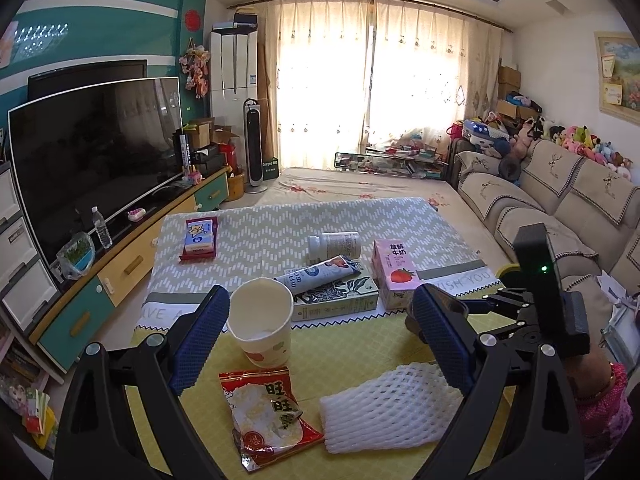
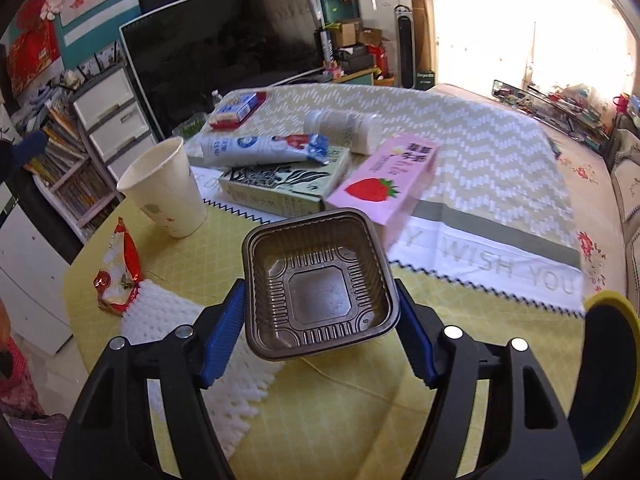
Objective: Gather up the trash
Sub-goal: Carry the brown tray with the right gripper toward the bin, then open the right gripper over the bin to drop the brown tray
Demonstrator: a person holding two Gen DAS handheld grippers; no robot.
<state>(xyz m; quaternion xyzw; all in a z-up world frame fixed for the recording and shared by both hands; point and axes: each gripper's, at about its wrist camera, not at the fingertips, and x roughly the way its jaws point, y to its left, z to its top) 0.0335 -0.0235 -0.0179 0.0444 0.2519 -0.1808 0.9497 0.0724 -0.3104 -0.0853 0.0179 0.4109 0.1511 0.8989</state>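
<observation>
My right gripper (image 2: 320, 304) is shut on a brown plastic tray (image 2: 320, 284) and holds it above the yellow tablecloth (image 2: 360, 400). My left gripper (image 1: 320, 320) is open and empty above the table. A white paper cup (image 1: 262, 326) stands by its left finger; the cup also shows in the right wrist view (image 2: 164, 188). A red snack wrapper (image 1: 266, 416) and a white foam net (image 1: 384, 408) lie below the left gripper. The right gripper device (image 1: 536, 304) shows at the right of the left wrist view.
A pink strawberry milk carton (image 2: 388, 184), a green box (image 2: 288, 184), a tube (image 2: 260, 146), a white bottle (image 2: 344, 126) and a red-blue box (image 2: 238, 110) lie further back. A yellow-rimmed bin (image 2: 612, 380) is at the right. A TV (image 1: 92, 160) stands left, a sofa (image 1: 560, 208) right.
</observation>
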